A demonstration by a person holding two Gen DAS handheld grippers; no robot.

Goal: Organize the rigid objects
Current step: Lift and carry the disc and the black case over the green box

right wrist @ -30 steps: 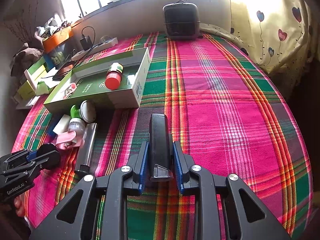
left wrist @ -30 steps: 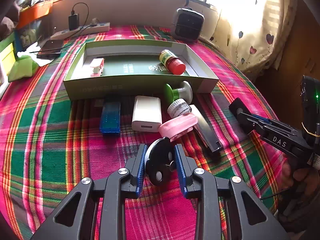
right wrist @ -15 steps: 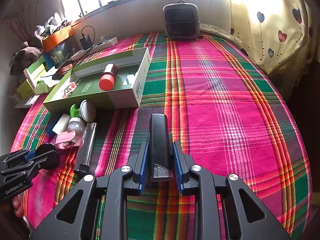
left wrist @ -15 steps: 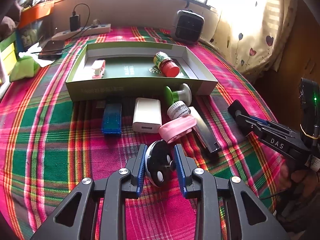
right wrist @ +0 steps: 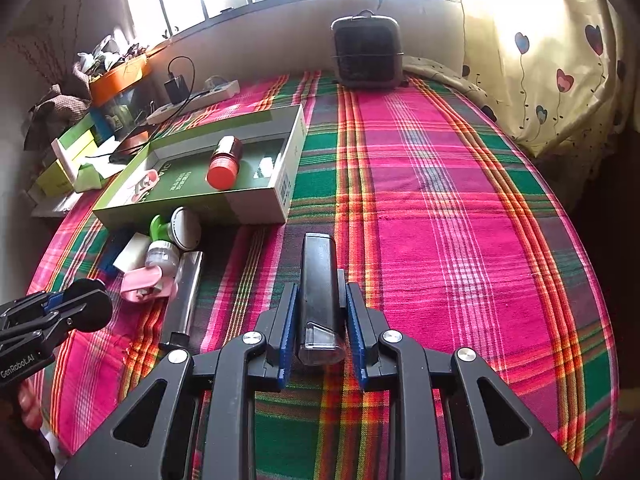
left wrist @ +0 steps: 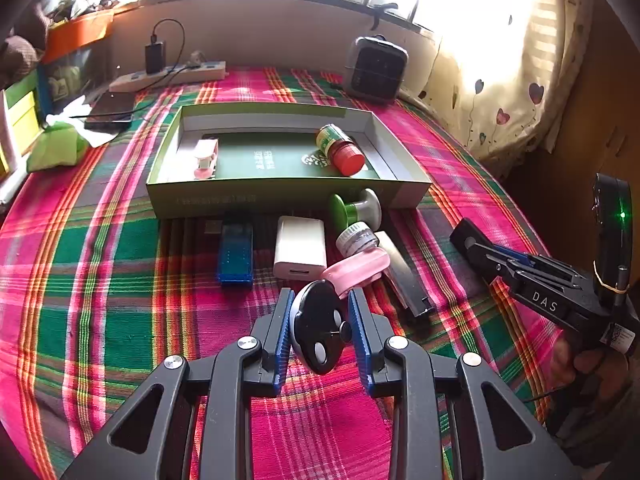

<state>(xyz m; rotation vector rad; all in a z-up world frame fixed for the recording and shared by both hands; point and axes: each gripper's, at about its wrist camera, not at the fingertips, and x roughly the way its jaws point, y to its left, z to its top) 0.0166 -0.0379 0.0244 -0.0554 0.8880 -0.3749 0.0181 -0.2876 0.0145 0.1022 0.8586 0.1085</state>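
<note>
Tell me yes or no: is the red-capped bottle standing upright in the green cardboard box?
No, the red-capped bottle lies on its side on the floor of the green cardboard box.

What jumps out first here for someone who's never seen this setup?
The loud pink-and-green plaid cloth, then the two tools: the left gripper clamps a round black disc, the right gripper a black rectangular bar. Behind lies an open green box holding a red-capped bottle.

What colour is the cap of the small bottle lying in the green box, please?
Red; the bottle lies on its side in the green box, clearest in the left wrist view.
</note>
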